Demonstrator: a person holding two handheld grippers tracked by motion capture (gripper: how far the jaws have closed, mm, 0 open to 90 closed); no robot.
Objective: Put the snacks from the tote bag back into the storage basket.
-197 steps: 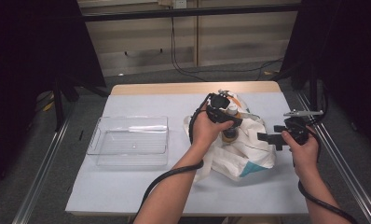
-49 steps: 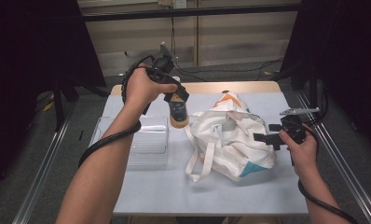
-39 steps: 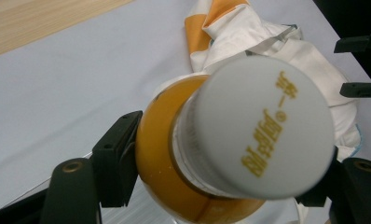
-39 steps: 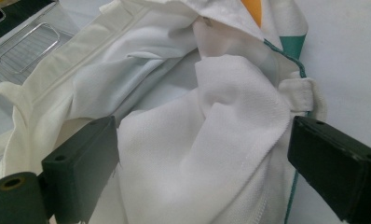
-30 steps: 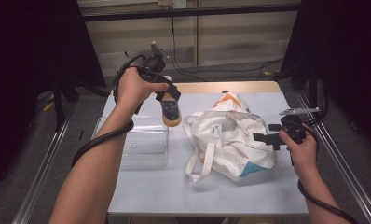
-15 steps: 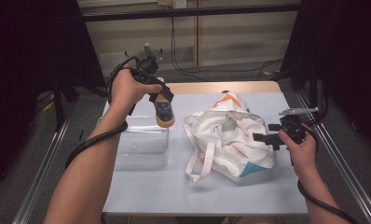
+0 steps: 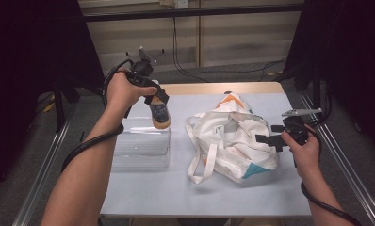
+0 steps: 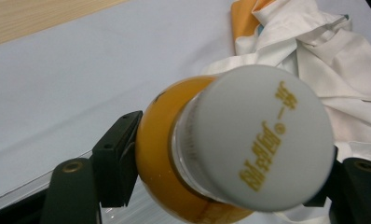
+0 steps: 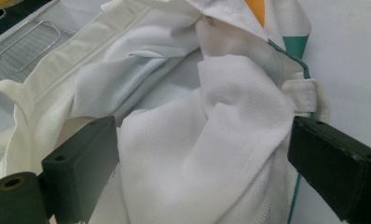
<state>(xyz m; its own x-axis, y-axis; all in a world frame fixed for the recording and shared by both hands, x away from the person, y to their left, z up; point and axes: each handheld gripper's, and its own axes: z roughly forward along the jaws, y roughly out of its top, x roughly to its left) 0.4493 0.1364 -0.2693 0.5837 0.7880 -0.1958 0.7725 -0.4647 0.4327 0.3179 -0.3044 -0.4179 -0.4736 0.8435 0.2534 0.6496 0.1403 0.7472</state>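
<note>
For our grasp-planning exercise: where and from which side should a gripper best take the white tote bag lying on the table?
Probably the loose strap loop of the tote bag, approached from the person's near-left side. It lies flat, clear of the crumpled body, and is thin enough for two jaws; the bulky cloth would likely bunch and slip.

Dim room, grey floor (image 7: 35,141), slatted wall (image 7: 242,33) w/ cables

Table (image 7: 143,188): a pale blue-grey top is spanning the scene. Wooden strip (image 7: 214,88) is edging its far side. Black cables (image 7: 176,52) are hanging beyond.
</note>
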